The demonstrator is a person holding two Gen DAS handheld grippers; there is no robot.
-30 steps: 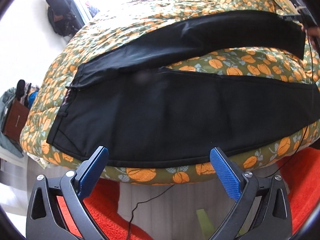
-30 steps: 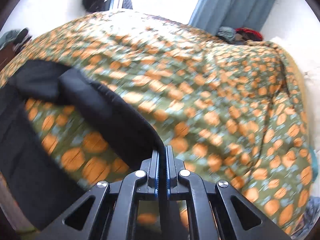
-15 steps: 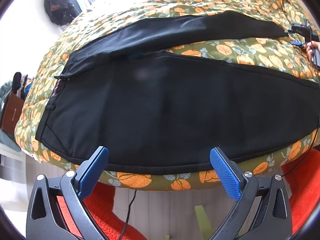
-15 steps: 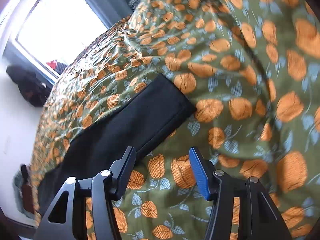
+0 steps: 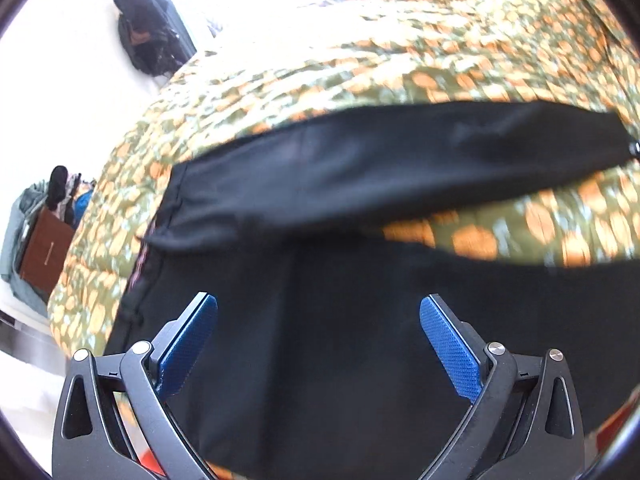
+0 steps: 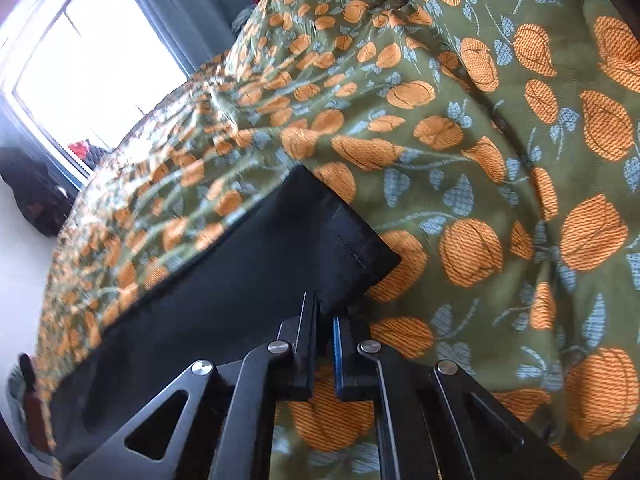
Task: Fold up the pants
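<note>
Down at the bottom of the left wrist view, the left gripper [image 5: 318,340] hangs over the black pants [image 5: 328,344]. Its two fingers have bumpy blue pads [image 5: 450,354] and stand wide apart, with nothing between them. The pants are soft, dark and smooth, and they lie spread out on the bed cover [image 5: 460,64]. One pant leg [image 5: 392,160] lies long and flat farther back, with a strip of cover showing between it and the near leg.

Close up in the right wrist view, the right gripper [image 6: 325,320] sits at the end of that pant leg [image 6: 248,264]. Its jaws are closing and stand narrow, with the square edge of the cloth between them. Whether the pads press the cloth yet is hard to tell.

All around lies the bed cover [image 6: 500,184], green and woven, with round orange flowers and pale blue leaves. It is wrinkled in places. Far back is a bright window [image 6: 84,64] with a grey curtain [image 6: 208,4] beside it.
</note>
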